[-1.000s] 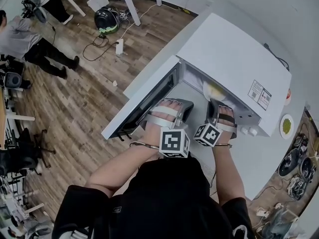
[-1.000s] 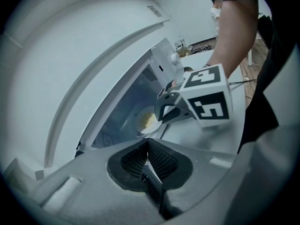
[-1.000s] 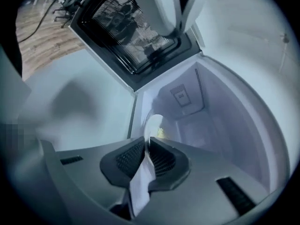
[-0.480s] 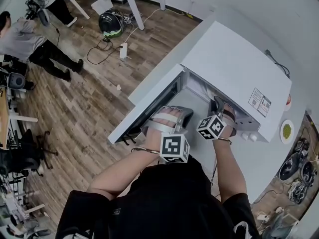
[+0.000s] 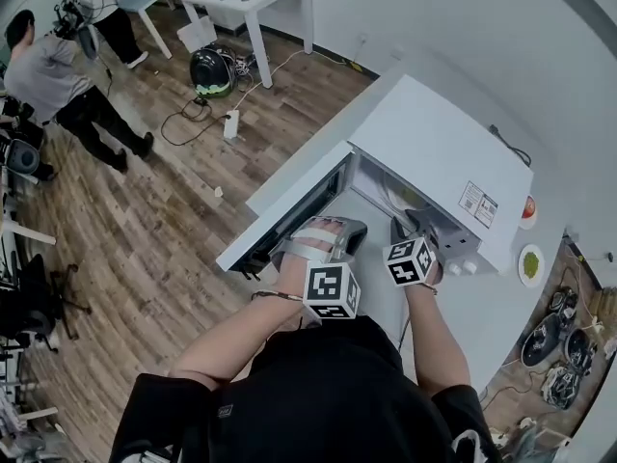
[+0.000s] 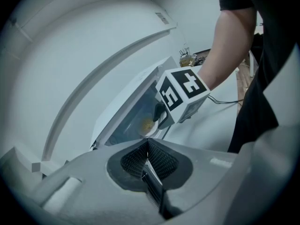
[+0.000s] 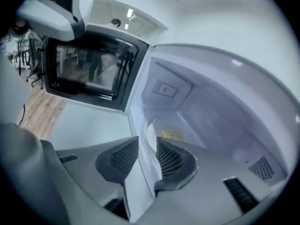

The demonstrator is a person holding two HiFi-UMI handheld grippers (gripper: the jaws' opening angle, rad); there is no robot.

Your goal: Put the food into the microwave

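Bordering wood floor (image 5: 183, 191): white counter (image 5: 496, 321), open microwave (image 5: 434, 152)

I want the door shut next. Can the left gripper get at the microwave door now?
Probably yes: the left gripper hangs shut right beside the open door, with nothing between them. But the right gripper, jaws opening around the plate rim, sits in the doorway.

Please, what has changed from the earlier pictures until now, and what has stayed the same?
The right tongs are opening and letting go of the plate of food: its rim is between them, but they no longer press it. The plate remains inside the microwave, the door remains open, and the left tongs remain shut and empty.
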